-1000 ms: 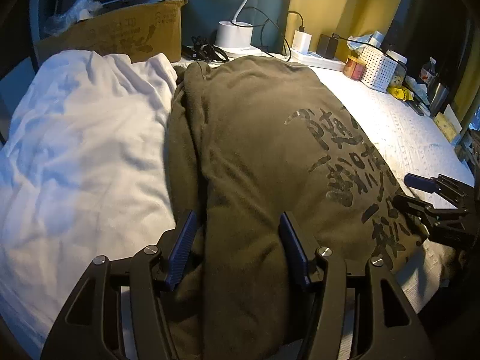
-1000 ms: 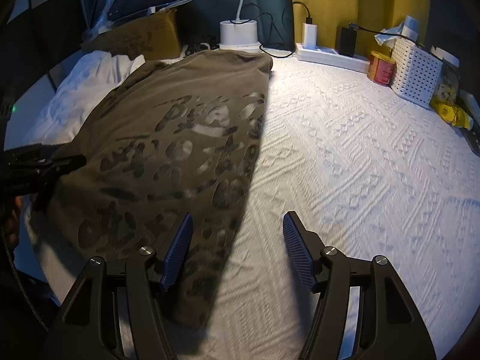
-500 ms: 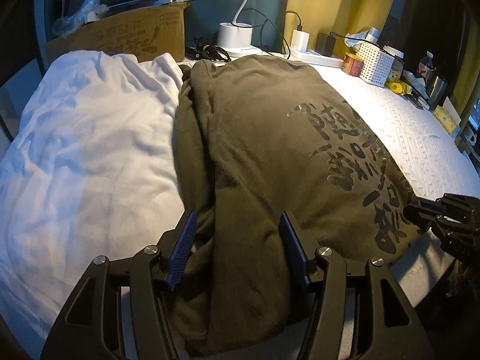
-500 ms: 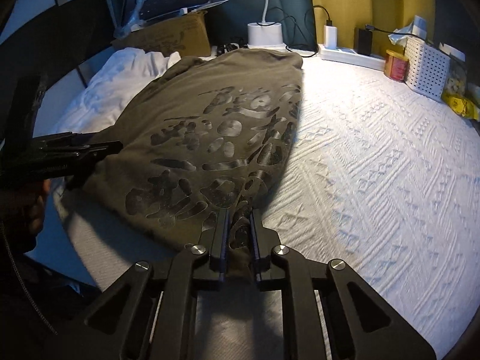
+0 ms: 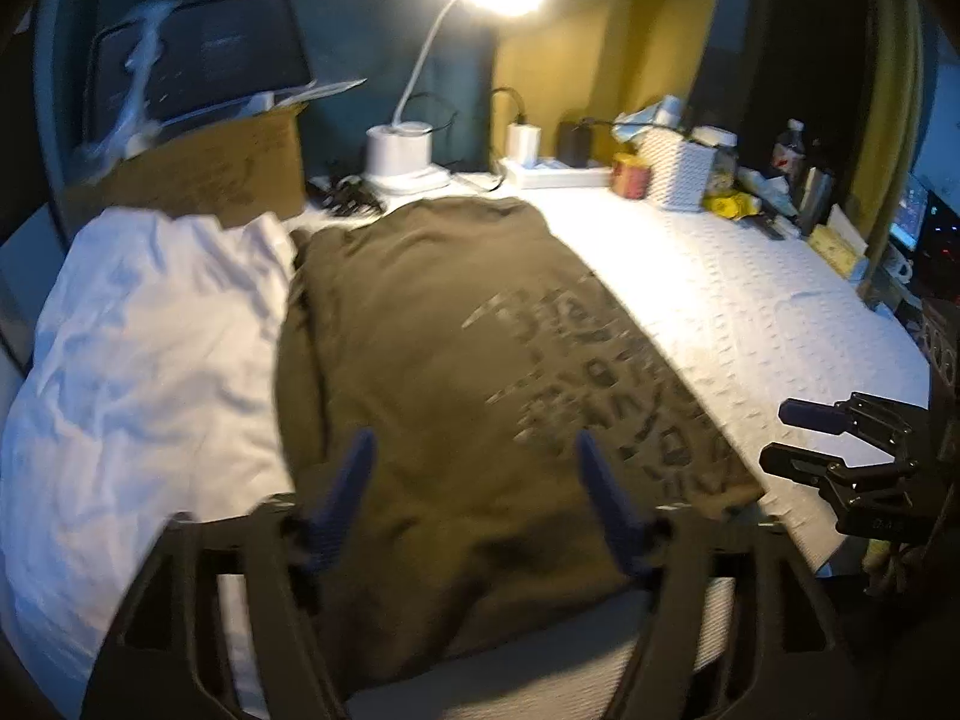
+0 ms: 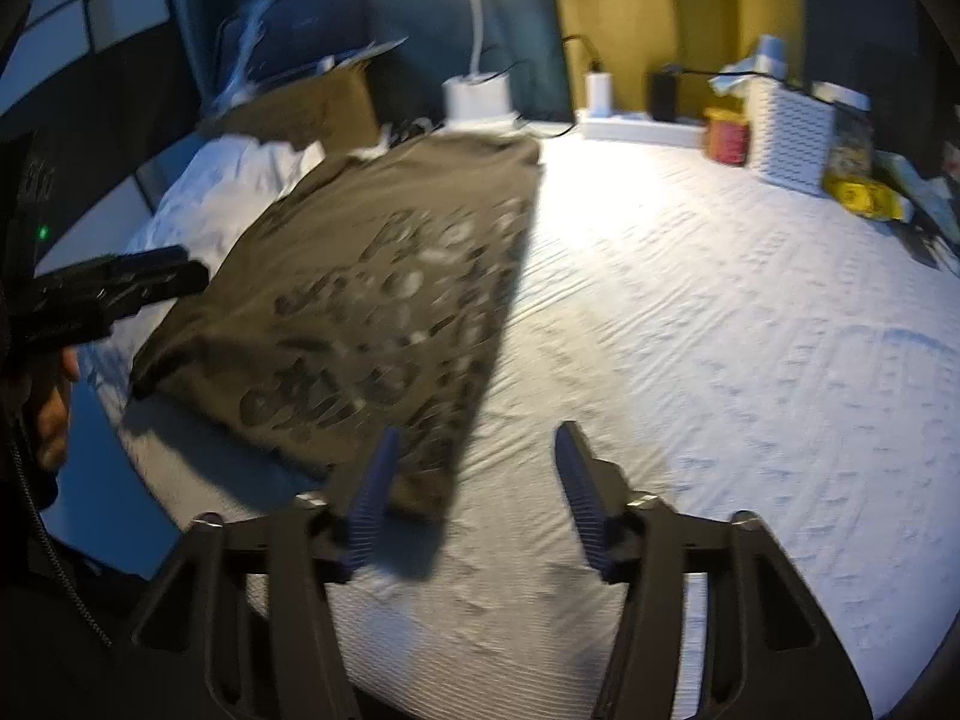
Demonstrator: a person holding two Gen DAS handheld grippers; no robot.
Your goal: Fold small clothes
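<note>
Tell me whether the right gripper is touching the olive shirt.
Apart. The right wrist view shows the right gripper with jaws open, just reopened, nothing between them, above the olive shirt.

left gripper (image 5: 474, 501): just opened wider, seemingly empty | right gripper (image 6: 474, 495): just reopened, empty

1. The white bed cover (image 6: 720, 312) to the right of the olive shirt (image 6: 384, 300) is bare and wide; a gripper can pass there.
2. The far edge is blocked by a lamp base (image 6: 480, 97), a power strip (image 6: 636, 125), a red can (image 6: 727, 135) and a white basket (image 6: 789, 135).
3. On the left, a heap of white cloth (image 5: 138, 348) lies against the shirt, with a cardboard box (image 5: 216, 174) behind it.
</note>
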